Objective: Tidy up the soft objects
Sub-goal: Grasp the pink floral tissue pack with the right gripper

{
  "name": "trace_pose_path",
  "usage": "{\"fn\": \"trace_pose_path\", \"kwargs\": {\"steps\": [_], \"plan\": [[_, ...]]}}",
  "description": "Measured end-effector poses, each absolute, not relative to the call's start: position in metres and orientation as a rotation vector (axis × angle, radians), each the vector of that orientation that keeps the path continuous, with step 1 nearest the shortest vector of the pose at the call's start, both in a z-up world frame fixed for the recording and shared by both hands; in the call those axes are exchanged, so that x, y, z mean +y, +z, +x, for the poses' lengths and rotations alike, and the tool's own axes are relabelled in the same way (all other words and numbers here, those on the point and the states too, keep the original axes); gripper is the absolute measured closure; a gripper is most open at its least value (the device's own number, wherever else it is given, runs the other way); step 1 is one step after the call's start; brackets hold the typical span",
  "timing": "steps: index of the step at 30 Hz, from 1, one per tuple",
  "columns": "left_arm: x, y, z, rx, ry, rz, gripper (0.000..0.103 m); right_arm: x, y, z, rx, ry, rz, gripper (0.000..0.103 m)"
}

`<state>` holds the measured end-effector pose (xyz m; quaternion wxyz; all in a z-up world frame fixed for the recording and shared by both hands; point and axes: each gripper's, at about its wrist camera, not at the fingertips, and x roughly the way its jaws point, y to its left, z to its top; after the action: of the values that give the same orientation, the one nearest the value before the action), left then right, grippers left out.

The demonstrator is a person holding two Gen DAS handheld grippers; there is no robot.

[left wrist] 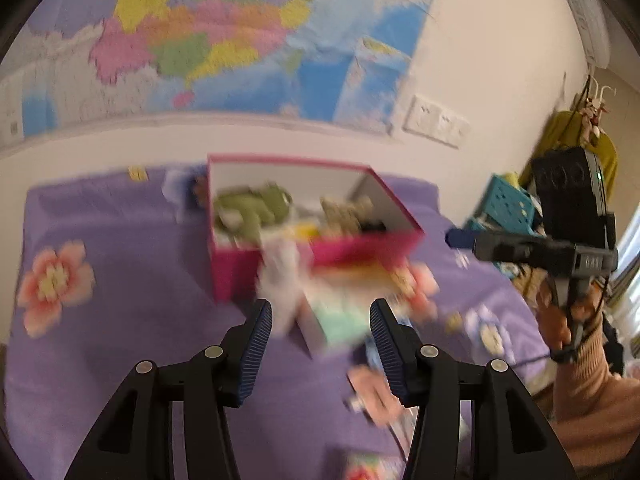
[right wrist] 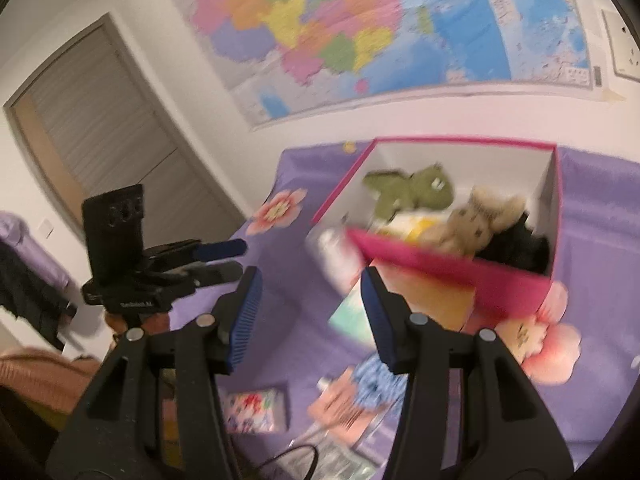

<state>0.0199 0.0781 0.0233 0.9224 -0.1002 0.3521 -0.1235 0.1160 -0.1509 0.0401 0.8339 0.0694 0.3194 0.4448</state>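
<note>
- Setting: a bed covered by a purple flowered sheet (left wrist: 120,248), set against a white wall on which a coloured map (right wrist: 360,28) is hung; a grey door (right wrist: 100,128) is seen at the left of the right wrist view. Both views are blurred.
- Left gripper (left wrist: 320,344): the blue-padded fingers are held apart, nothing is gripped between them; it is also seen from the right wrist view (right wrist: 220,256).
- Right gripper (right wrist: 310,316): the fingers are likewise parted, with nothing clasped; it is carried by a hand (left wrist: 560,320) in a tan sleeve.
- Nearest on the sheet: flat packets and a blue patterned item (right wrist: 376,384), too blurred to be identified.
- Beyond them: a pale box (left wrist: 336,320) just before the pink box.
- Pink box (left wrist: 280,272): placed further back on the bed, open-topped.
- Contents: a green plush toy (right wrist: 416,196), a beige plush toy (right wrist: 476,224) and a black soft item (right wrist: 516,248) are lodged inside.
</note>
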Motion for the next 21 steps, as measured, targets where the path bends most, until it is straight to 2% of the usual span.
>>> {"fn": "trace_pose_path", "kwargs": {"steps": [12,21], "plan": [[0.069,-0.053,-0.038,0.945,-0.289,-0.377,0.051,-0.124,-0.019,0.063,0.829,1.066,0.061,0.05],[0.068,-0.077,-0.068,1.037,-0.298,-0.444,0.051,-0.084,-0.075,0.06,0.982,1.097,0.008,0.05]]}}
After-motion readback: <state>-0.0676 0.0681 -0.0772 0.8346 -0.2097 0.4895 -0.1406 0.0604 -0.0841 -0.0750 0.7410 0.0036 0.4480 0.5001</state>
